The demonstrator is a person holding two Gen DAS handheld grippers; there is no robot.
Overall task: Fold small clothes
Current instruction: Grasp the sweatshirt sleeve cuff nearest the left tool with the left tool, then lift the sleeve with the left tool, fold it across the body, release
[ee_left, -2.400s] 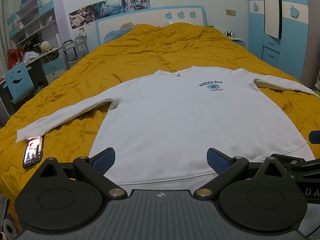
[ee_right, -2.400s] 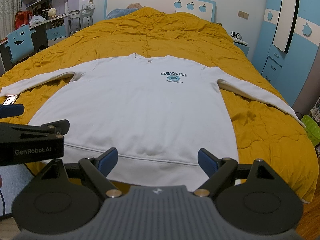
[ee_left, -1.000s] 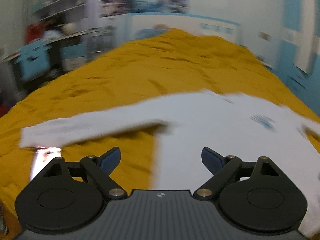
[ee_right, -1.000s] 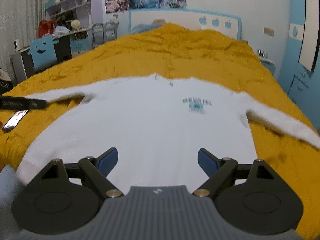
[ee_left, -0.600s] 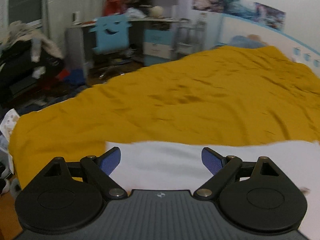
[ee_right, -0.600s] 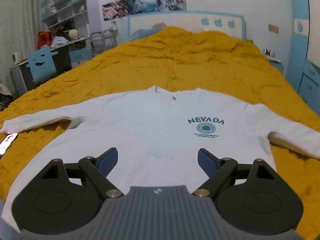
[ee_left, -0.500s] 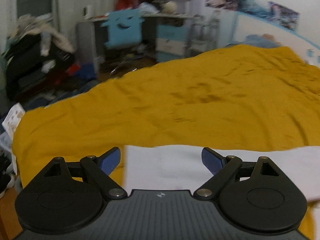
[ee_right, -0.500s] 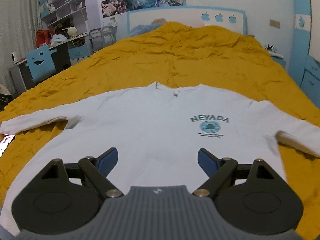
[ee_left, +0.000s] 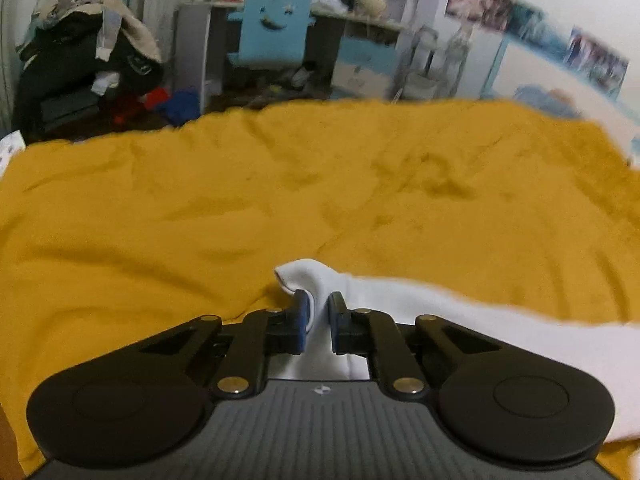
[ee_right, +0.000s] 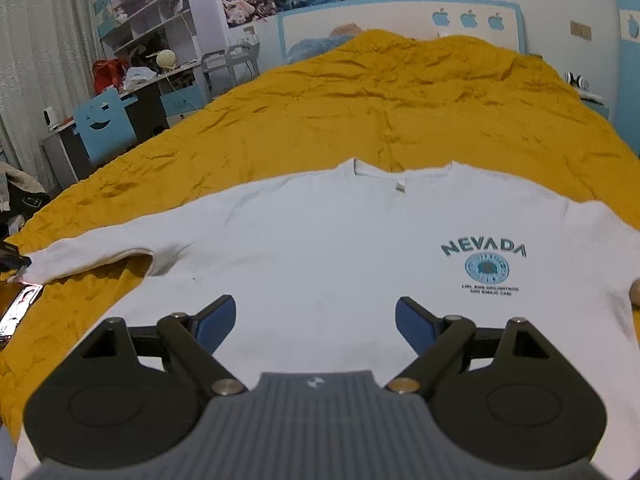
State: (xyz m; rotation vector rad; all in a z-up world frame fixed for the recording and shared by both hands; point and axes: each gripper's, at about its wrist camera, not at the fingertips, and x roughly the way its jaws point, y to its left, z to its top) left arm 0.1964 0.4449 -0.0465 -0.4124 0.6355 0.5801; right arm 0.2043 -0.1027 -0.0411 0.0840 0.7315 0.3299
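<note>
The left gripper [ee_left: 318,312] has just closed its fingers [ee_left: 299,314] on the cuff [ee_left: 304,278] of the white sweatshirt [ee_right: 340,256], whose end pokes out just past the fingertips while the sleeve trails off to their right over the yellow bed [ee_left: 240,200]. The right gripper [ee_right: 316,316] hangs with fingers wide apart and empty above the sweatshirt's chest, the garment lying flat, front up, its collar ahead of the fingers. A phone [ee_right: 18,308] lies far to their left beside the cuff.

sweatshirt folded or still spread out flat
Spread. The sweatshirt lies flat on the yellow bedspread; only its sleeve cuff is pinched in the left claw.
</note>
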